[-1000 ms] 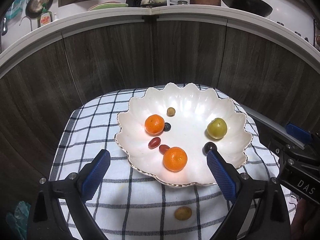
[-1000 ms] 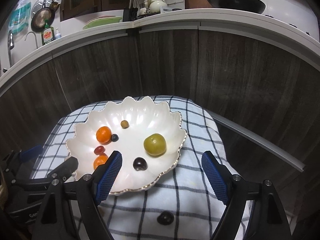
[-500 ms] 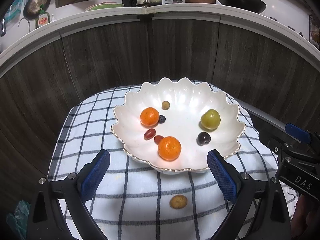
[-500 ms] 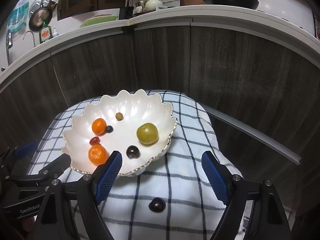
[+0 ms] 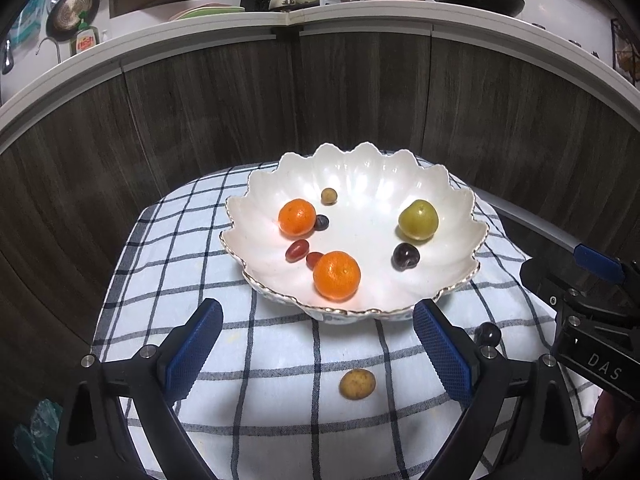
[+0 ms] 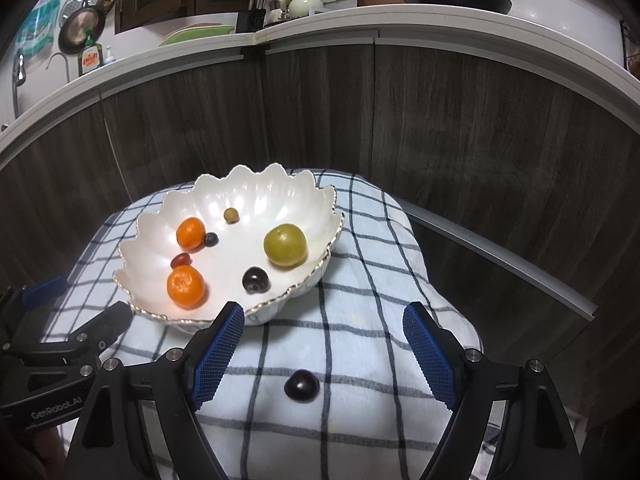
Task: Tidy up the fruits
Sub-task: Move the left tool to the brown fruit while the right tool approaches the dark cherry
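Both tools are spread wide and empty. The left gripper [image 5: 316, 354] has its jaws parted over the checked cloth [image 5: 248, 432], with the small tan fruit [image 5: 357, 384] lying on the cloth between them, toward 6 o'clock of the scalloped white bowl [image 5: 400, 176]. The right gripper [image 6: 323, 354] likewise has its jaws apart and holds nothing; the loose dark cherry [image 6: 301, 385] lies on the cloth between its fingers, also at 6 o'clock of the bowl and well apart from its rim.

Contents of the bowl, left wrist view:
- One tangerine [image 5: 336, 275] at 6 o'clock, a second tangerine [image 5: 297, 217] at 9 o'clock.
- A green plum [image 5: 418, 220] at 3 o'clock, with a dark cherry [image 5: 405, 256] just beside it toward 5 o'clock.
- Small red and dark fruits between the tangerines; a small tan fruit at 12 o'clock.

Handling, as judged from appearance:
- The two loose fruits look light, round and smooth, so they are likely to roll or squirt out of a hard pinch.
- The cherry is probably soft; take hold across its widest middle, pads on opposite sides, with light closing force.
- The tan fruit appears firmer; grip it the same way, at its equator.
- The cloth is soft and may bunch under low fingertips.
- The bowl appears ceramic and fragile; release fruit low over its floor, clear of the scalloped rim.
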Demonstrator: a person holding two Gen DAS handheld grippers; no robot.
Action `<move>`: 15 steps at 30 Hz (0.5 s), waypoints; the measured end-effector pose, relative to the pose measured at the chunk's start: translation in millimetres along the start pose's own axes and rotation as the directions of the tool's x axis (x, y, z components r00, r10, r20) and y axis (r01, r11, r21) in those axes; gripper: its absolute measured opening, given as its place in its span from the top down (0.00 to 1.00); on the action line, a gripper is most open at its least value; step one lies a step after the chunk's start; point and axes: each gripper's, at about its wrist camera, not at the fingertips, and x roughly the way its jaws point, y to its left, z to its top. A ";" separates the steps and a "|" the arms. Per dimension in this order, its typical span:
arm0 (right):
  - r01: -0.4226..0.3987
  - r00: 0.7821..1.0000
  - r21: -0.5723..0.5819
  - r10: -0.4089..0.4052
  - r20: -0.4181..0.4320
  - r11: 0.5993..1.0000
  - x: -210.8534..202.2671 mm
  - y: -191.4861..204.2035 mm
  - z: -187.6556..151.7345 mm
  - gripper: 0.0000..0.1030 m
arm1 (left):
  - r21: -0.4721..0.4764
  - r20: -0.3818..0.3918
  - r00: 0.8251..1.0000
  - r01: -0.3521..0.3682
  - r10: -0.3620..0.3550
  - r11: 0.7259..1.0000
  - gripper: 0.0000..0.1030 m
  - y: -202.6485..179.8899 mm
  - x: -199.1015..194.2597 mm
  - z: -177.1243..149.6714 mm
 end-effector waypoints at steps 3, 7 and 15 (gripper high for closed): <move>0.003 1.000 -0.003 -0.003 -0.006 1.000 1.4 -0.4 -4.5 0.20 | -0.009 -0.012 1.000 0.009 -0.009 1.000 0.05 -0.6 2.9 -4.6; 0.001 1.000 0.001 -0.001 -0.014 1.000 3.9 -2.4 -10.2 0.20 | 0.002 -0.029 0.999 0.016 -0.016 1.000 0.05 -4.5 8.6 -11.6; -0.027 0.999 0.003 0.027 -0.027 1.000 11.9 -3.6 -23.3 0.20 | 0.019 -0.057 0.998 0.019 -0.018 1.000 0.05 -10.1 19.7 -26.6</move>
